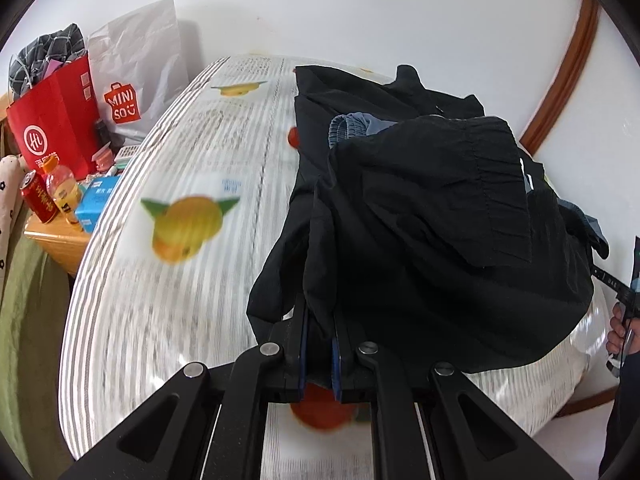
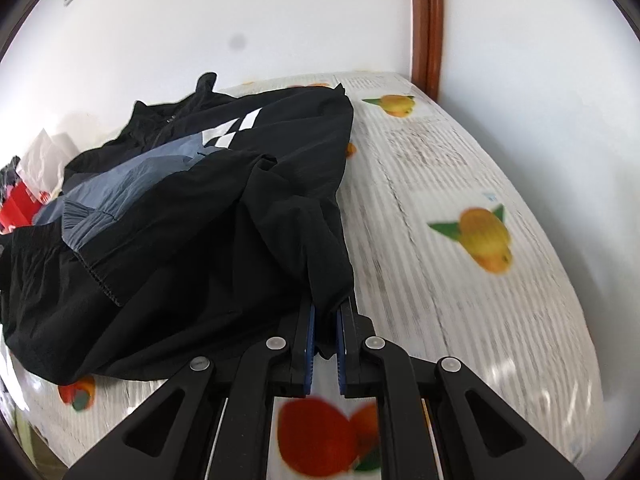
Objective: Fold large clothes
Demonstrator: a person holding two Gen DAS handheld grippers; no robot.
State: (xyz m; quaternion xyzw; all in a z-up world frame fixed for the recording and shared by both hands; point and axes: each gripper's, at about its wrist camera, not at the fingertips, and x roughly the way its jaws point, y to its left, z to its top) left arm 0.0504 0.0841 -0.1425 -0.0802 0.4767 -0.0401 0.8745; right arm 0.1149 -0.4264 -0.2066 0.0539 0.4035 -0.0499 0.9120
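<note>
Black fabric fills the narrow gap between the blue pads of the left gripper (image 1: 320, 344), which pinches an edge of the black jacket (image 1: 420, 216). On the other side, the right gripper (image 2: 326, 336) likewise clamps a fold of that jacket (image 2: 192, 240) between its pads. Bunched in a heap with grey panels showing, the jacket rests on the striped, fruit-printed table cover (image 1: 180, 264). Beside it, a red bag (image 1: 56, 120) and a red can (image 1: 38, 198) stand on a wooden stand.

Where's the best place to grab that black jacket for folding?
Along its near edge on the bed, approached from the front. That hem hangs loose toward both tongs, and each already pinches it: left tongs and right tongs grip opposite corners of the black jacket.
</note>
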